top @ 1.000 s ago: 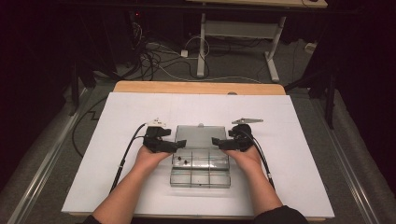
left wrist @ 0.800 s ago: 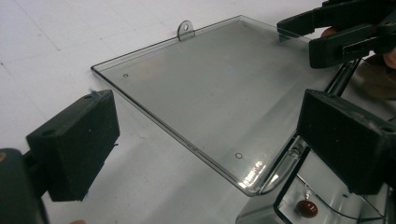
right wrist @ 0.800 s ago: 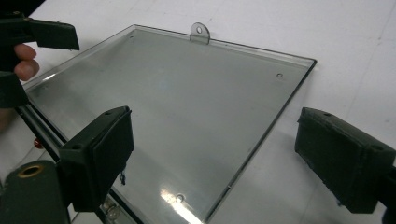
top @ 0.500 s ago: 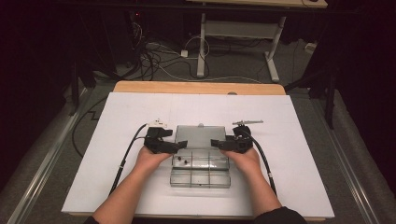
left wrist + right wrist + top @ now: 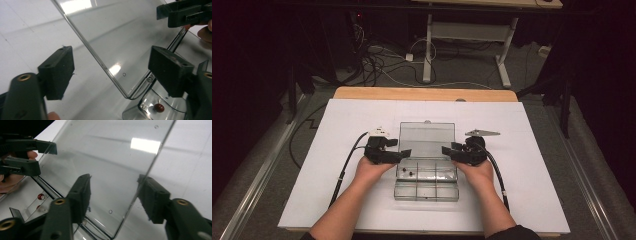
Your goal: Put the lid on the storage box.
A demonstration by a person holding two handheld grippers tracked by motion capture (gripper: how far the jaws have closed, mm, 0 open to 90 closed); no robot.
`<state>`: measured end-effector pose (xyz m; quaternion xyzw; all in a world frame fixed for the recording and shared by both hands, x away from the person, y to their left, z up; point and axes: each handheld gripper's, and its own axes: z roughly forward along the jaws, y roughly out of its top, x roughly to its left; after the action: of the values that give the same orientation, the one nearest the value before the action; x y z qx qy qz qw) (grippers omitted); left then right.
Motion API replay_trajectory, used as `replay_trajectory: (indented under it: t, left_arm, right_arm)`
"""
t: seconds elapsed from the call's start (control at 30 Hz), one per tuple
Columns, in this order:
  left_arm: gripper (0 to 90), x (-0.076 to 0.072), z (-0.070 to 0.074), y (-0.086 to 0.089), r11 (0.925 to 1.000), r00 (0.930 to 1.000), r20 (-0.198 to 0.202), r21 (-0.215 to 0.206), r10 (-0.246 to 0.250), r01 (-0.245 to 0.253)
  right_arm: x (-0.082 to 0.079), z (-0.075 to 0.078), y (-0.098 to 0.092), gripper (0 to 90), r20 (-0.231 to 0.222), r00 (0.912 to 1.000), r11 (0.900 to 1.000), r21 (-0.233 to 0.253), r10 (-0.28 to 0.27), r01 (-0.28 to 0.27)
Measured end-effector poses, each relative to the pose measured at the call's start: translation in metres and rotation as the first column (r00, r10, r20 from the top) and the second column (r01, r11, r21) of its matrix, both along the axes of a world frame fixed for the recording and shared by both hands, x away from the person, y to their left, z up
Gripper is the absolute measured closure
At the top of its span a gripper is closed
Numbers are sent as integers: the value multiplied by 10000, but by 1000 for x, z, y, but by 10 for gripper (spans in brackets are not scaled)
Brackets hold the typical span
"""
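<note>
A clear plastic compartment box (image 5: 427,191) lies on the white table top, with its transparent lid (image 5: 427,136) swung open toward the far side. Small red beads (image 5: 159,107) sit in a rear compartment. My left gripper (image 5: 404,153) is at the lid's left edge, near the hinge. It is open, with the lid's edge (image 5: 100,60) between its pads (image 5: 58,71) and no contact. My right gripper (image 5: 446,149) mirrors it at the lid's right edge. It is open too, its pads (image 5: 152,197) straddling the lid (image 5: 107,157). The red beads (image 5: 40,196) appear at the lower left of the right gripper view.
White sheet (image 5: 337,130) covers the table, with a wooden strip (image 5: 422,93) along its far edge. Black cables (image 5: 344,167) trail from the grippers toward the near side. Beyond the table stand desk legs (image 5: 429,55) and floor cables (image 5: 382,60).
The lid's far edge now sits farther up in the high view, so it has swung further open. Both hands have stayed almost in place beside the box.
</note>
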<state>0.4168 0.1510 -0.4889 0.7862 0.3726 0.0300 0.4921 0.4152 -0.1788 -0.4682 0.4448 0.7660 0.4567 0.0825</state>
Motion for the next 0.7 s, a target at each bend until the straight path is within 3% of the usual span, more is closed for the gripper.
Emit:
replay_trajectory:
  t: [0.17, 0.3, 0.57, 0.7]
  left_arm:
    - [359, -5, 6, 1, 9997, 9992, 315, -52, -238, 239]
    - [451, -9, 10, 3, 9996, 9982, 539, 94, -276, 271]
    - [613, -17, 12, 7, 9994, 9941, 1066, 283, -216, 187]
    - [665, -19, 13, 8, 9995, 9922, 1238, 295, -170, 135]
  right_arm:
    - [-9, 7, -4, 600, 790, 9969, 9992, -388, -14, 45]
    - [-15, 11, -9, 675, 1165, 9932, 9980, -629, 30, 44]
    - [-27, 18, -13, 767, 1557, 9876, 9934, -1145, 188, -9]
    - [-40, 21, -21, 778, 1932, 9812, 9946, -1022, 43, 158]
